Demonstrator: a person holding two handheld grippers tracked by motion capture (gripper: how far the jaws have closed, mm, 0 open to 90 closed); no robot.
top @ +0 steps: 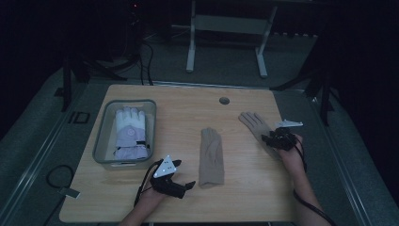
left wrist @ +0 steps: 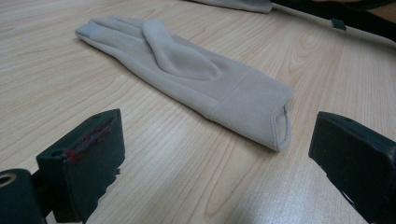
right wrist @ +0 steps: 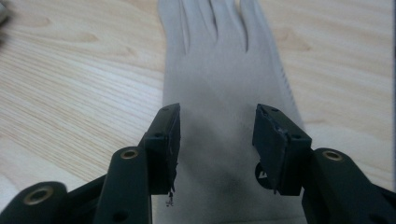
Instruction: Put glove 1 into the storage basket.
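Jaws on both my grippers stand spread, pinching nothing.

High view: my left gripper [top: 188, 184] rests near the front edge of the worktop [top: 179, 113], pointing at the cuff of the middle glove [top: 211, 157], which lies flat with its fingers away from me. My right gripper [top: 269, 138] hovers over the wrist end of the right glove [top: 252, 123], which lies flat and angled. A thick white glove [top: 131, 134] sits in the grey bin [top: 99, 141] at the left, so I judge the tan pair may go there too.

Left gripper view: the middle glove [left wrist: 196, 74] lies ahead of the jaws, its open cuff nearest, close to the right jaw but apart from both.

Right gripper view: the right glove [right wrist: 219, 93] runs straight ahead beneath and between the jaws, fingers pointing away. Whether the jaws touch the cloth I cannot tell.
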